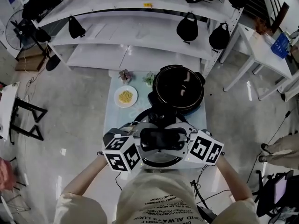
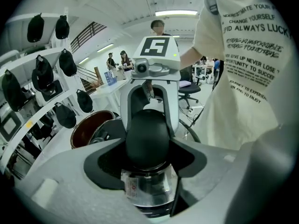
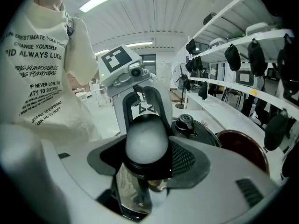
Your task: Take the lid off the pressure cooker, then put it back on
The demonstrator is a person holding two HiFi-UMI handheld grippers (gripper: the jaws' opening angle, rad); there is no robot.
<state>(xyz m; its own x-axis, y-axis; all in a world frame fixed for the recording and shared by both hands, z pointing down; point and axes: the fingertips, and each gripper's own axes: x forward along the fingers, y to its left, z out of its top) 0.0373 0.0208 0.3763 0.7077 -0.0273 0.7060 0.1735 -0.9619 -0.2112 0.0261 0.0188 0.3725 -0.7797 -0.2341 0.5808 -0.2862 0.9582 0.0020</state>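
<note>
- Lid [image 1: 160, 158] position: off the pressure cooker [image 1: 179, 88], held over the near edge of the table [image 1: 114, 120], just in front of the cooker body.
- Left gripper [image 2: 147, 160]: jaws clamped on one end of the lid's black handle [image 2: 147, 136], with a pad pressing on each side of it.
- Right gripper [image 3: 146, 164]: jaws clamped on the opposite end of the same handle. It faces the left gripper across the lid.
- Gripper layout: the two marker cubes flank the lid, one at its left and one at its right.
- Pressure cooker: stands uncovered at the far right corner of the table, with its dark inner pot exposed.
- Plate [image 1: 125, 96]: lies on the far left part of the table and carries yellow food. It is beside the cooker and apart from it.
- Plants [image 1: 124, 74]: two small ones stand at the far edge of the table, behind the plate.
</note>
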